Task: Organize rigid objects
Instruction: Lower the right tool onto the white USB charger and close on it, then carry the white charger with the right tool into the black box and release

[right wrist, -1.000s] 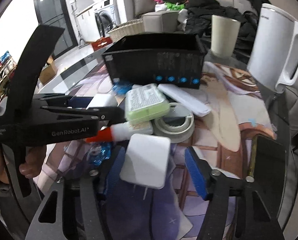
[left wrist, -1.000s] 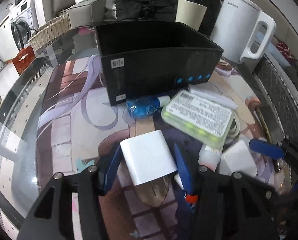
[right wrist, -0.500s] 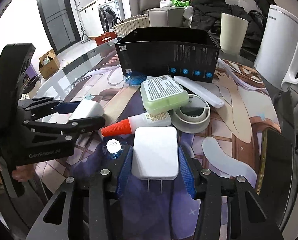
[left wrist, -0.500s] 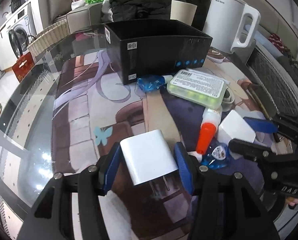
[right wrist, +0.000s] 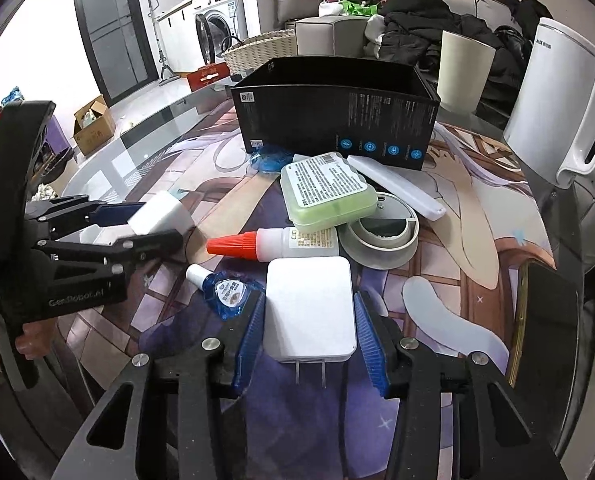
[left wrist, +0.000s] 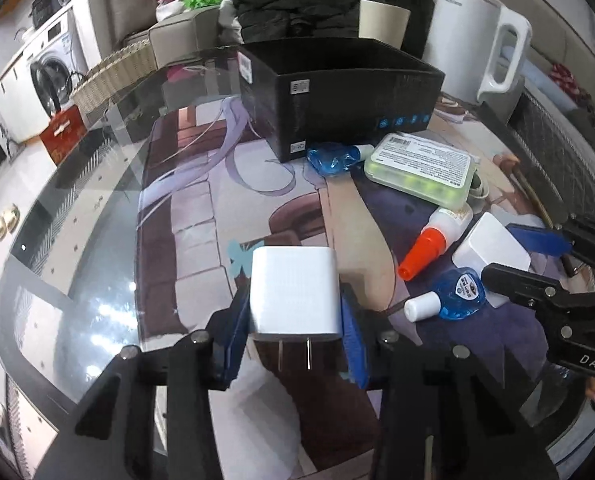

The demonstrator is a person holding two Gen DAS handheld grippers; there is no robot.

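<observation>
Two white plug adapters, one clamped flat-sided in my left jaws and one in my right jaws above the worktop, look light, rigid, slippery-cased.

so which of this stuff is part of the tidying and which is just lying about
Job: left charger, right charger, black box, glue bottle, green case, tape roll, blue packets.

Lying about: kettle, cup, basket, clothes.

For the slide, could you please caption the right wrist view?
Right gripper grips a white charger near the glue bottle and black box.
</observation>
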